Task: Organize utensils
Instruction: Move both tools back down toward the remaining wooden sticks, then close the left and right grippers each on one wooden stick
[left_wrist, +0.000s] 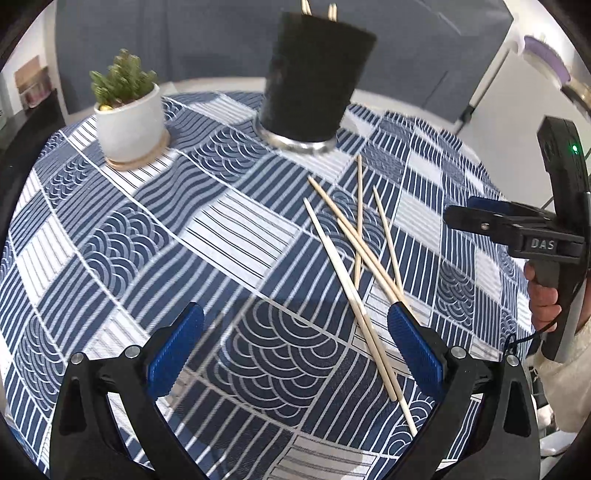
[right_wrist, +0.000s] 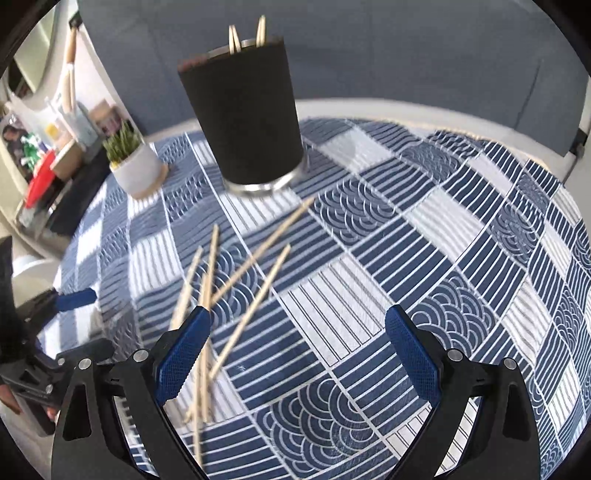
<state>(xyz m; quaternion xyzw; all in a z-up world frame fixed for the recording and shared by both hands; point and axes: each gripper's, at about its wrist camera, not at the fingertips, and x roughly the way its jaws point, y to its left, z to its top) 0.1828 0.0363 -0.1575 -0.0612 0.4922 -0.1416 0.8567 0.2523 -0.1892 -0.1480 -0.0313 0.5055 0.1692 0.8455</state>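
Fingers (left_wrist: 413, 347) of both open grippers hover above loose chopsticks (left_wrist: 354, 258).

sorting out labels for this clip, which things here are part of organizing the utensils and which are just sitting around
Part of the job:
- loose chopsticks on the tablecloth
- black utensil holder, chopsticks already inside

Just lying about:
- potted succulent on its coaster
- patterned tablecloth

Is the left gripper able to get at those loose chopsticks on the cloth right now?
Probably yes. The left gripper is open and empty, and the loose chopsticks lie bare on the tablecloth just ahead, one passing by its right finger. Nothing sits between them; the black holder stands farther back.
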